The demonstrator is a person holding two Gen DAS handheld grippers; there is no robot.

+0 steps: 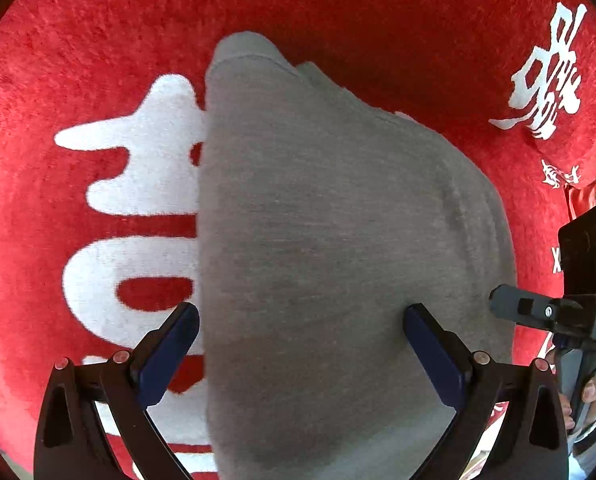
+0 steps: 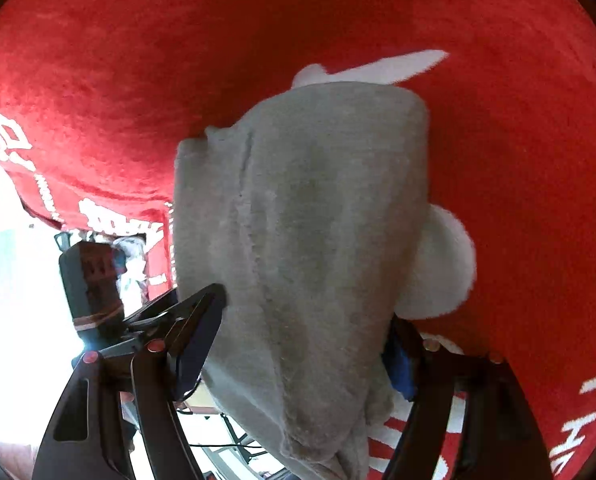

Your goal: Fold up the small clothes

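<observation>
A grey knit garment (image 1: 330, 240) lies folded on a red cloth (image 1: 98, 40) printed with white characters. In the left wrist view my left gripper (image 1: 300, 316) points steeply down over it and is open wide. Its left fingertip sits at the garment's straight left edge and its right fingertip is over the grey fabric. In the right wrist view the same garment (image 2: 310, 220) fills the gap of my right gripper (image 2: 302, 336), whose jaws stand wide and open. The garment's near edge drapes over the right finger's blue pad (image 2: 398, 364) and hides part of it.
The right gripper's camera block (image 1: 586, 248) and a hand below it sit at the garment's right side. The left gripper's body (image 2: 92, 280) shows by the red cloth's edge (image 2: 110, 216), with bright floor beyond. A white character (image 1: 138, 184) lies left of the garment.
</observation>
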